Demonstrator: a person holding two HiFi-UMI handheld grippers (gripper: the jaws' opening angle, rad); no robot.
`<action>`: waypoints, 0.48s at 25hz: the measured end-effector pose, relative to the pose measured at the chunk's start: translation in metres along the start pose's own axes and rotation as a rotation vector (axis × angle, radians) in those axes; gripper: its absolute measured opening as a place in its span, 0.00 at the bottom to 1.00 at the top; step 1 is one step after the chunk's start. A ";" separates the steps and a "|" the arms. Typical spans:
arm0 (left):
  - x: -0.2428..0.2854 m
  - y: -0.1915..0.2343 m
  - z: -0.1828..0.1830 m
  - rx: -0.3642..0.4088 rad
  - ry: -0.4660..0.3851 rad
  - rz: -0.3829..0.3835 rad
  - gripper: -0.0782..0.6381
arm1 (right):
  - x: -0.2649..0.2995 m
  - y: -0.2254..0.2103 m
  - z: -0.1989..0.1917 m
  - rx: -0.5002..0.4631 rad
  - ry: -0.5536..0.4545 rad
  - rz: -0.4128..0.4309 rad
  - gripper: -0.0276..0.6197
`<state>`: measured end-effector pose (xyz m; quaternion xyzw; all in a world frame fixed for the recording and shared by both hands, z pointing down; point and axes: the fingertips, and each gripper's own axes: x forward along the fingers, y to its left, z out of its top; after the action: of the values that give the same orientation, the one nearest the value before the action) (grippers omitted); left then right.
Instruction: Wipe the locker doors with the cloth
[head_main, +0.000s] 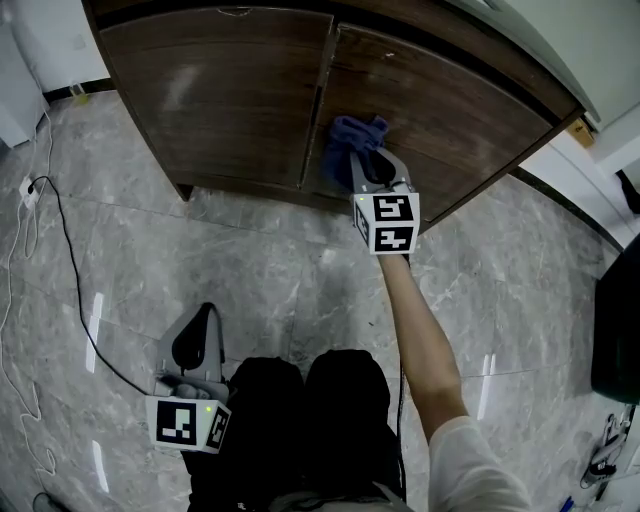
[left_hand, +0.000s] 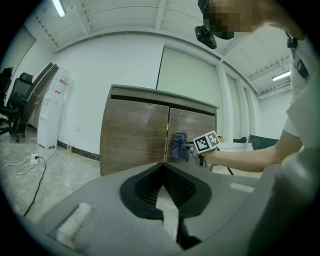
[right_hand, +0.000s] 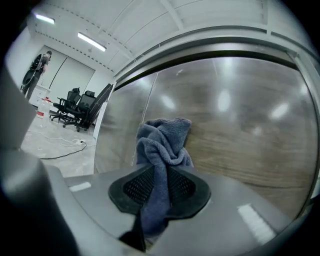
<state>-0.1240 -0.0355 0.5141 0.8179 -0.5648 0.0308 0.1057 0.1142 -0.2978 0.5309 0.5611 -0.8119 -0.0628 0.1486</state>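
**Cloth on the right door, left tongs idle**

Upper centre of the head view: right gripper (head_main: 366, 172) at the end of an outstretched bare forearm (head_main: 422, 335), marker cube facing the camera. Jaws clenched on the blue cloth (head_main: 352, 140), with a bunched wad sticking out beyond the tips. Cloth against the right locker door (head_main: 450, 110), just right of the seam with the left locker door (head_main: 220, 95), in the lower part of the panel.

In the right gripper view, the same grip up close: cloth (right_hand: 163, 145) pinched between the ribbed pads of the right gripper (right_hand: 161, 175), a tail hanging toward the bottom of the frame, brown wood grain filling the right half.

Lower left of the head view: left gripper (head_main: 200, 330), low beside dark-clad knees (head_main: 305, 395), well apart from the doors. In its own view, left gripper (left_hand: 163, 172) closed tip to tip, with nothing between the pads.

Grey marble floor (head_main: 300, 270) across the middle; black cable (head_main: 70, 290) trailing down the left side.
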 end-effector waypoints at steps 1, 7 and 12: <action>-0.001 0.001 0.000 -0.001 -0.002 0.000 0.11 | -0.001 -0.002 0.011 0.002 -0.018 -0.007 0.15; -0.004 0.003 0.001 -0.009 -0.010 0.002 0.11 | -0.004 -0.009 0.068 -0.017 -0.077 -0.032 0.15; -0.006 0.004 0.000 -0.016 -0.015 0.002 0.11 | -0.005 -0.014 0.101 -0.014 -0.123 -0.050 0.15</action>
<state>-0.1300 -0.0311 0.5140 0.8166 -0.5666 0.0204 0.1081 0.0971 -0.3043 0.4308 0.5752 -0.8048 -0.1064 0.1010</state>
